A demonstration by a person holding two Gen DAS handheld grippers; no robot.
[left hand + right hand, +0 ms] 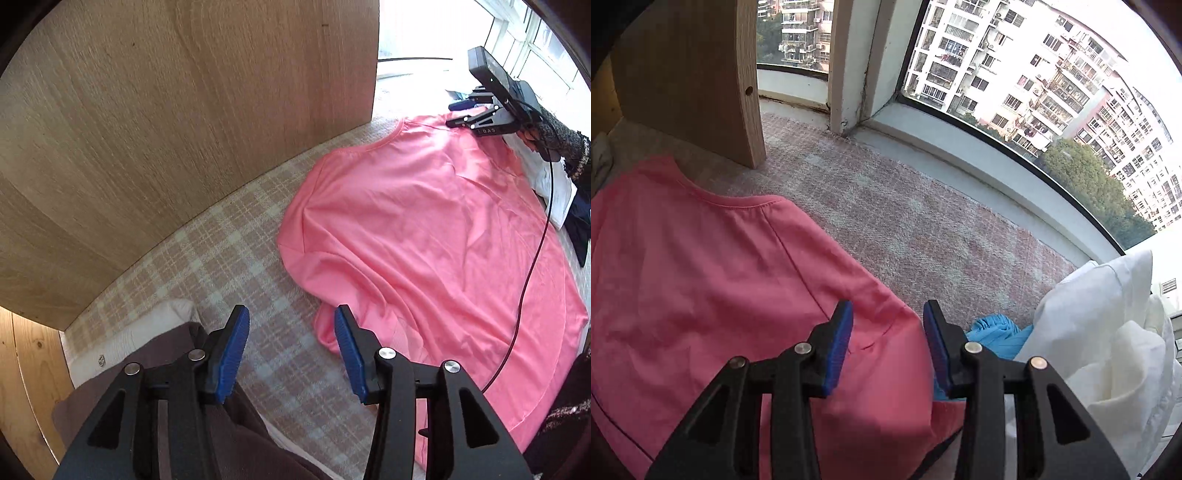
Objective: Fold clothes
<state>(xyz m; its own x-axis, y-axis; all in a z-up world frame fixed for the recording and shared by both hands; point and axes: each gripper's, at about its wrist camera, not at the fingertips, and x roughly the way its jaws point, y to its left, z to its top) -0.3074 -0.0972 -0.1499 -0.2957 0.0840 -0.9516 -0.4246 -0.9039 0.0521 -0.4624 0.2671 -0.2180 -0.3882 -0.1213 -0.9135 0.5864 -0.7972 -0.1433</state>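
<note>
A pink T-shirt (436,236) lies spread flat on a beige checked cover (236,251) beside a wooden panel (184,129), its neckline toward the bright window (1034,85).

The left gripper (291,350) hangs above the checked cover just off the shirt's near sleeve, its blue pads (232,354) standing apart with only the cover showing between them; it has hold of nothing. A brown garment (236,435) lies under its left finger, with something white (147,332) beside that.

The right gripper (888,347) points down over the other sleeve at the shirt's edge. Its pads (838,350) are parted too, and pink cloth shows in the gap, but they do not press on it. From the left view, a hand in a dark knitted sleeve (561,136) carries it. To its right lie a light blue garment (997,332) and a heap of white clothes (1108,332).
</note>
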